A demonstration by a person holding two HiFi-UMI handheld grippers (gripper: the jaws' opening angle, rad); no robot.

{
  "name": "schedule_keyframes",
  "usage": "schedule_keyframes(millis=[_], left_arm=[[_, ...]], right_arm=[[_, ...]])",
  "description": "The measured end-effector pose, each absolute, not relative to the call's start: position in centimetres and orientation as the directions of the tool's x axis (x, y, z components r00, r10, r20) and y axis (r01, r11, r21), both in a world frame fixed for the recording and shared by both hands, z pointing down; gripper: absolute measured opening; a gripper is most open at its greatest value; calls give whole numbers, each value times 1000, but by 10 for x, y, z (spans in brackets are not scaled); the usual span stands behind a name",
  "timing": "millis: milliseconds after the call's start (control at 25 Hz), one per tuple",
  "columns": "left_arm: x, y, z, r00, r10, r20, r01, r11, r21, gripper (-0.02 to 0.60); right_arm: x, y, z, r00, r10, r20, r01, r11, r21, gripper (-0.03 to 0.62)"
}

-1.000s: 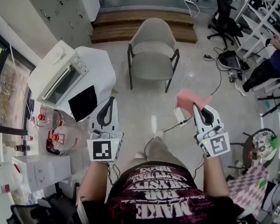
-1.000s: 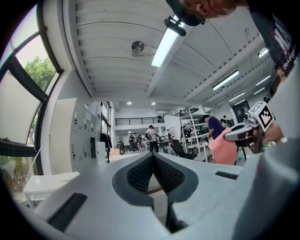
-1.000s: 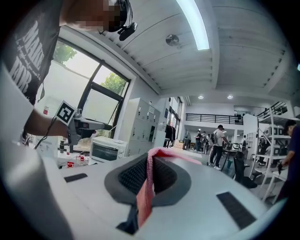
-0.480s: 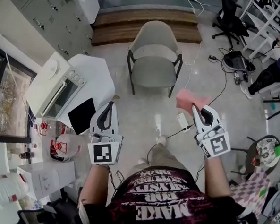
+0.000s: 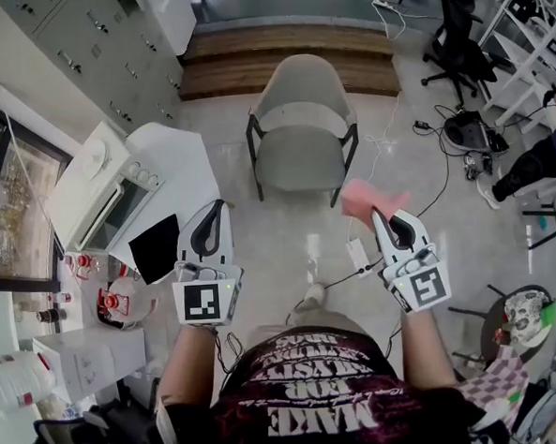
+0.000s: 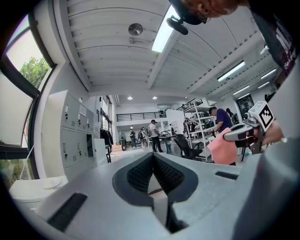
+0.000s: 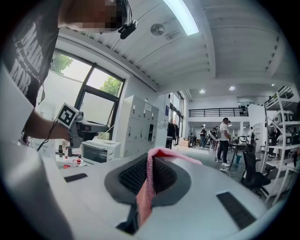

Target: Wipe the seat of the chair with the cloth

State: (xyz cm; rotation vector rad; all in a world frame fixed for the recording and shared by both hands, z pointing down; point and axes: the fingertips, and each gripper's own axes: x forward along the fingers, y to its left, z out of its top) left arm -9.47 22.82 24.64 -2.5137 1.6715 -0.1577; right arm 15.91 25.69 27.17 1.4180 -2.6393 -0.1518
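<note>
- Chair (image 5: 300, 121) stands on floor ahead, well apart from both grippers. Seat (image 5: 299, 159) not yet wiped.
- White adapter (image 5: 358, 255) with its lead lies on floor between person and chair. Risk: foot catches it when stepping forward.
- Cloth (image 5: 369, 200), pink, is up in air to right of chair, clamped in jaws of right gripper (image 5: 379, 218). Most of it hangs free, so it can bunch or slip out under wiping pressure.
- Left gripper (image 5: 218, 209): jaws together, nothing between. Chair probably slides if pushed unsteadied.

shirt text | T-shirt (image 5: 318, 385) | bottom line "MAKE", seen upside down | other lines unclear
</note>
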Motion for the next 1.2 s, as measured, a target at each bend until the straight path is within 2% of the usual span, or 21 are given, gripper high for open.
schedule_keyframes(millis=[440, 800, 1200], left_arm=[[-67, 193, 235, 331, -944, 0, -933, -327, -149, 5], [-83, 177, 246, 305, -952, 27, -941, -306, -145, 5], [-84, 123, 243, 347, -937, 29, -926, -347, -146, 5]], right_arm=[[194, 215, 275, -588, -806, 76, -794, 592, 139, 9], [185, 190, 282, -600, -796, 84, -786, 606, 124, 9], [174, 146, 280, -587, -804, 94, -794, 594, 130, 9]])
